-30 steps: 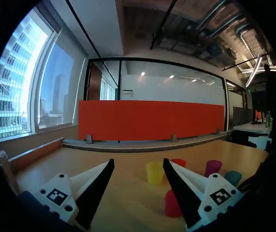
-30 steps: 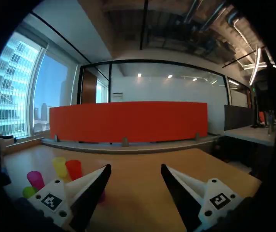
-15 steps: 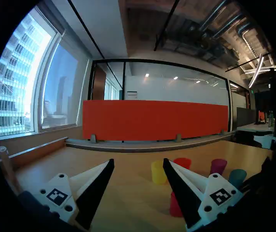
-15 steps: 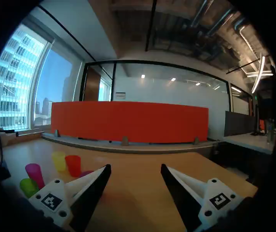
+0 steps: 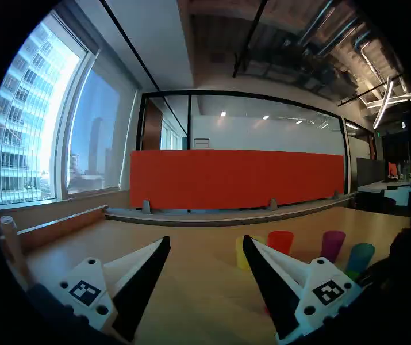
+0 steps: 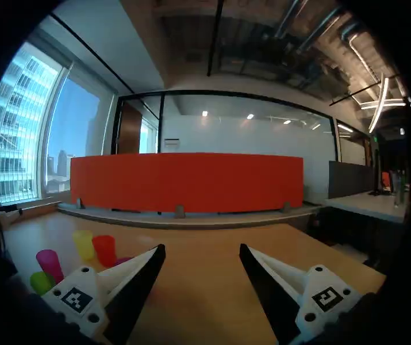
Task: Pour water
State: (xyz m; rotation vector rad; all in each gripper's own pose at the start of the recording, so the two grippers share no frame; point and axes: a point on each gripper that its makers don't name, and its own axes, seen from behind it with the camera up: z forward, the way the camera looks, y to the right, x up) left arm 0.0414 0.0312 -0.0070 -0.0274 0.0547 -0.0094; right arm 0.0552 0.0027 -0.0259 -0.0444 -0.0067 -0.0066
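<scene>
The cups have slid rightward in the left gripper view. The yellow cup [image 5: 239, 253] now sits half behind the right finger of the left gripper [image 5: 205, 238], and the purple cup [image 5: 333, 244] stands at lower right. Both tongs gape, holding nothing. Bare table [image 5: 199, 305] runs ahead to the orange partition [image 5: 234, 178]. In the right gripper view, the red cup [image 6: 105, 249] stands lower left of the right gripper [image 6: 202, 247].

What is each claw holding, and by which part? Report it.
Nothing is held. Left claw and right claw are both open and empty; the coloured cups stand on the table.
</scene>
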